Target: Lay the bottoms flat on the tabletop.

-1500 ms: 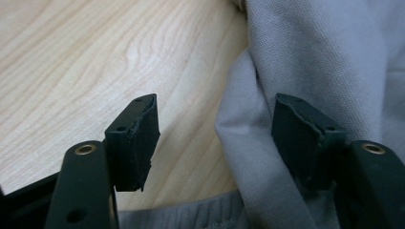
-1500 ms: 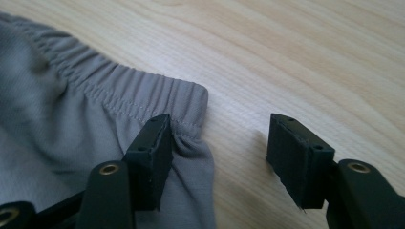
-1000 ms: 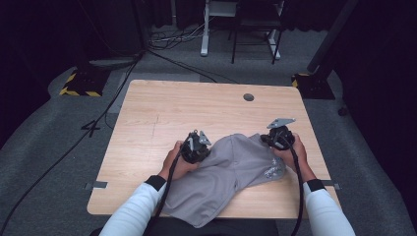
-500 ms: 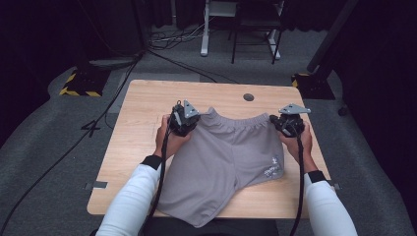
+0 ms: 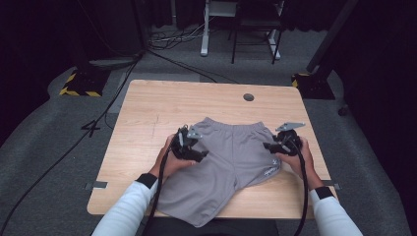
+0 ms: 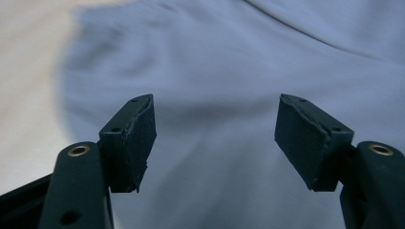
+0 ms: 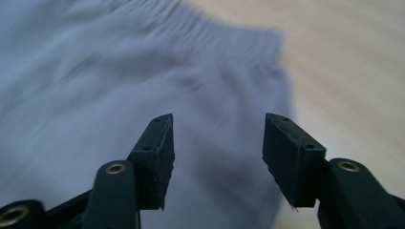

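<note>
The grey shorts (image 5: 231, 157) lay spread flat on the table (image 5: 147, 113), and because both the left gripper (image 5: 189, 147) and the right gripper (image 5: 278, 146) had just been opening their jaws, nothing was between them, probably to let the cloth rest.

Both my forearms came in from the near edge, sleeves white with dark cuffs. My left gripper (image 5: 189, 142) and right gripper (image 5: 280, 142) sat out in front of me, well apart. Both had just been opening their jaws, nothing pinched between either pair.
</note>
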Available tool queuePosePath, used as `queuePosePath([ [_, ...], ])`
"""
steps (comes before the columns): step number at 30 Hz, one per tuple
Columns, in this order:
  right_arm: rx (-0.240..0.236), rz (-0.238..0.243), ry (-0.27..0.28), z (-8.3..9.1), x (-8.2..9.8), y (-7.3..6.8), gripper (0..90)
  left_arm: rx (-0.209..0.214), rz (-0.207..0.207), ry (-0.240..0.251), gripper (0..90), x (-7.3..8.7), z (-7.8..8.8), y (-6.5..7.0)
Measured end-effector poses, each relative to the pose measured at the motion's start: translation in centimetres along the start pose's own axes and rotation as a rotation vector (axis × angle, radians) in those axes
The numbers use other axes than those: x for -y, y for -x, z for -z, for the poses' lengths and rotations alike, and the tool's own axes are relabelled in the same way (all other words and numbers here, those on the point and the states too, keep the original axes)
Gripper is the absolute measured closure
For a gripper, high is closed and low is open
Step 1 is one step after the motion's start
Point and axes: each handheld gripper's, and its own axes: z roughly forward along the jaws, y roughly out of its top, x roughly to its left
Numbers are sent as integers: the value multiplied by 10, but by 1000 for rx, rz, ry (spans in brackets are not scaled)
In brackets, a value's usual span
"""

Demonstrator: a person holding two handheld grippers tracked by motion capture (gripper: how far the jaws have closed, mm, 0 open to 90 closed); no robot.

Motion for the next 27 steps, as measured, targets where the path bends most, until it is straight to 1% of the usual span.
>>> queuePosePath([
  [1, -5, 23, -15, 4, 5, -9, 429, 17, -7, -4, 303, 4, -1, 4],
  [2, -3, 38, -25, 7, 8, -14, 421, 32, -8, -8, 304, 8, -3, 9],
  [3, -16, 50, -26, 10, 12, -20, 420, 9, -20, -31, 309, 12, -6, 14],
  [4, -35, 61, -28, 14, 16, -26, 420, -1, -23, -30, 307, 14, -6, 15],
  [5, -35, 73, -38, 15, 18, -30, 418, -1, -23, -24, 309, 16, -6, 15],
  [6, -24, 92, -48, 16, 21, -34, 419, -6, -1, -18, 306, 17, -6, 13],
  [8, -21, 87, -61, 14, 28, -35, 424, -30, 13, -4, 298, 20, -7, 10],
  [9, -4, 95, -77, 11, 29, -34, 426, -37, 25, 4, 302, 21, -8, 7],
  [10, 0, 83, -67, 8, 30, -30, 440, -29, 40, 7, 312, 22, -9, 4],
  [11, -10, 47, -55, 5, 31, -24, 441, -26, 50, 12, 313, 22, -10, 0],
  [12, -11, 18, -54, 3, 29, -19, 437, -36, 58, 16, 313, 23, -11, -3],
  [14, 20, 18, -48, -1, 26, -10, 443, -51, 76, 18, 314, 22, -12, -13],
  [15, 43, 12, -46, -4, 22, -5, 450, -64, 73, 19, 314, 21, -12, -17],
  [16, 52, 4, -43, -7, 20, -2, 464, -85, 82, 21, 318, 21, -12, -22],
  [17, 49, 2, -32, -10, 18, 2, 473, -92, 96, 25, 324, 21, -13, -28],
  [18, 58, -1, -23, -13, 16, 5, 474, -100, 119, 25, 330, 20, -14, -38],
  [19, 77, -6, -19, -19, 11, 11, 481, -109, 123, 31, 330, 20, -15, -42],
  [20, 86, -5, -21, -21, 8, 13, 483, -124, 124, 34, 330, 20, -15, -48],
  [21, 99, -5, -21, -25, 4, 16, 484, -116, 148, 31, 329, 19, -16, -55],
  [23, 122, -23, -22, -32, -4, 22, 481, -127, 183, 30, 326, 17, -18, -65],
  [24, 130, -32, -27, -35, -7, 24, 475, -155, 192, 24, 330, 16, -19, -71],
  [25, 152, -30, -32, -38, -11, 25, 471, -183, 195, 7, 322, 15, -19, -76],
  [26, 194, -13, -40, -41, -16, 24, 453, -198, 212, -17, 322, 13, -19, -81],
  [27, 235, 15, -54, -44, -20, 22, 446, -203, 221, -21, 322, 12, -17, -83],
])
